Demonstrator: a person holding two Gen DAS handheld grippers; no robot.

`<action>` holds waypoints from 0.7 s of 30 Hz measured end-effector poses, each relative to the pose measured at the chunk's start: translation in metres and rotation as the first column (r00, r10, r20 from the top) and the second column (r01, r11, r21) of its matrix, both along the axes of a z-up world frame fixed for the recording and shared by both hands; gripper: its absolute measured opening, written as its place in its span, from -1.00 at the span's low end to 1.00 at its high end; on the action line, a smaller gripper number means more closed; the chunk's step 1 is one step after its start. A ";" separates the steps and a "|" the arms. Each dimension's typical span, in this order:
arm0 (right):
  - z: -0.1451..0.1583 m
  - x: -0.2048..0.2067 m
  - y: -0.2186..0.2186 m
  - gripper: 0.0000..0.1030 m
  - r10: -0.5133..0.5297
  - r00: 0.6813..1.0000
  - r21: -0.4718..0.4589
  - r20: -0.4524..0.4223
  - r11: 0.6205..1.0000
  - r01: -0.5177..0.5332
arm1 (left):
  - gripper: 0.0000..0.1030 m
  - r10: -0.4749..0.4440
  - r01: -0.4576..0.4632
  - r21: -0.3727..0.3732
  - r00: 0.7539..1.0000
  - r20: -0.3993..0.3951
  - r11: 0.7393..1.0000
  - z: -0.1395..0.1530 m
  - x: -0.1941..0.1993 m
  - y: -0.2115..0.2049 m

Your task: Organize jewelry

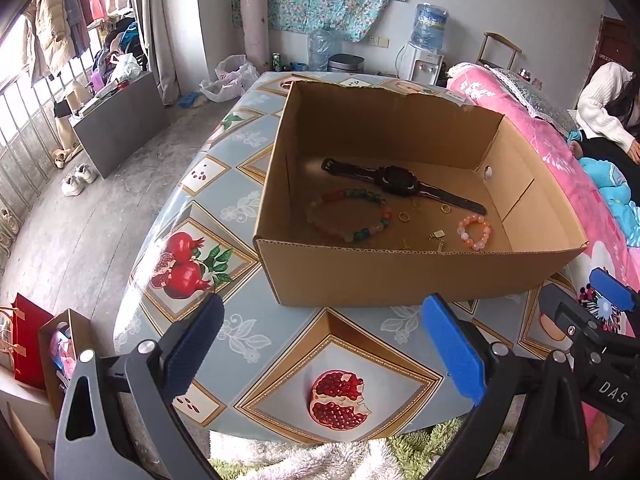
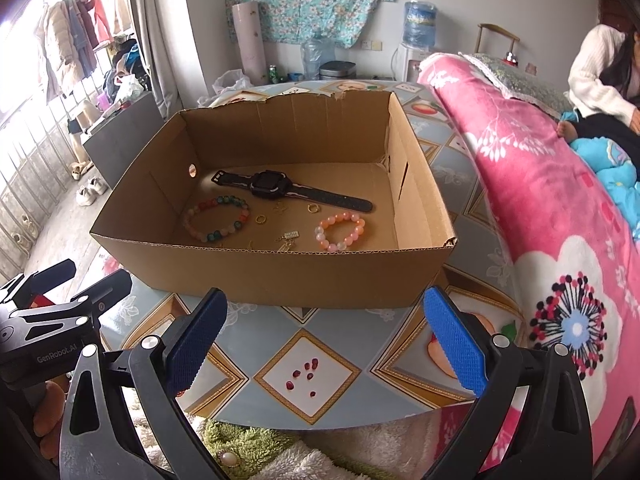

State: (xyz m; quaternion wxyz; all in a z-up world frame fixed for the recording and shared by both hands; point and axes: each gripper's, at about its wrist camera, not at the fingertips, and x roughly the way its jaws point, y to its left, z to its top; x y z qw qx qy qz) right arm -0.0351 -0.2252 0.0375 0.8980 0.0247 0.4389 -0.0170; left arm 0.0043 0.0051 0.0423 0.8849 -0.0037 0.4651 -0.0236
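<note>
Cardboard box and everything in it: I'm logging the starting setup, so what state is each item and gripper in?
Cardboard box: open-topped, upright on the table.
Black watch: unbuckled, lying flat.
Multicolour bead bracelet: closed loop, flat.
Pink bead bracelet: closed loop, flat.
Left gripper: open, empty.
Right gripper: open, empty.

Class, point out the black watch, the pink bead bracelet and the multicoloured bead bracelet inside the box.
black watch [image 2: 267, 189], right wrist view, on its case.
pink bead bracelet [image 2: 320, 230], right wrist view, on its left-hand beads.
multicoloured bead bracelet [image 1: 362, 195], left wrist view, on its far beads.
</note>
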 end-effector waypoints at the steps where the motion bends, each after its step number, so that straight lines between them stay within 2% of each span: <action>1: 0.000 0.000 0.000 0.84 -0.001 1.000 0.001 0.000 1.000 0.001 | 0.89 0.000 0.000 0.000 1.000 0.001 1.000 0.000 0.000 0.000; 21: -0.001 0.001 0.002 0.84 0.004 1.000 0.000 -0.006 1.000 -0.004 | 0.89 -0.002 0.002 -0.007 1.000 -0.009 1.000 -0.003 -0.001 0.000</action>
